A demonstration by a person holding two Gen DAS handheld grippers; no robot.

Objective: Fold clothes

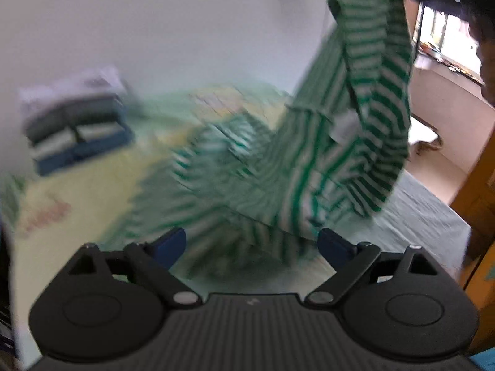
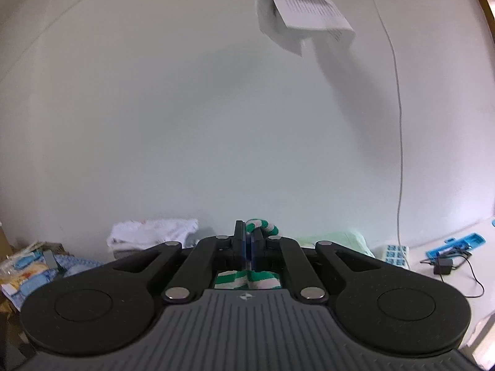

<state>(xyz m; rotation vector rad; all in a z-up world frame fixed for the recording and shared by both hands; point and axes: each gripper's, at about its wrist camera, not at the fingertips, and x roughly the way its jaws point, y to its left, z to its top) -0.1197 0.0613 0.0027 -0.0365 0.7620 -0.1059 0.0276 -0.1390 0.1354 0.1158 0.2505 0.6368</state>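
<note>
We are looking across a bed (image 1: 427, 213) covered in a pale sheet; a stack of folded clothes (image 1: 77, 130) is sitting at its far left against the white wall (image 1: 154, 31), blurred by motion; a patterned green and yellow cloth (image 1: 216, 102) is lying beyond the garment, too smeared for us to tell more; a wooden door (image 1: 476, 191) is standing at the right edge, and a bright window (image 1: 445, 40) is showing behind it; in the right wrist view a paper sheet (image 2: 306, 9) is hanging on the wall, a thin cord (image 2: 399, 123) is running down beside it, a white cloth bundle (image 2: 154, 232) is lying low at left, and a blue device (image 2: 454, 245) with a black cable is resting at the right; nothing is standing between our left tongs (image 1: 252, 242) and the striped shirt (image 1: 365, 117); the left tongs are spread wide, holding nothing, hanging just before the shirt's lower hem, which is trailing on the bed; the green and white striped shirt is hanging lifted from its upper corner, draping down to the bed; the right tongs (image 2: 249, 242) are pressed together, pinching a fold of the striped shirt between the blue pads (image 2: 243, 244), with the fabric bunching above and below them
</note>
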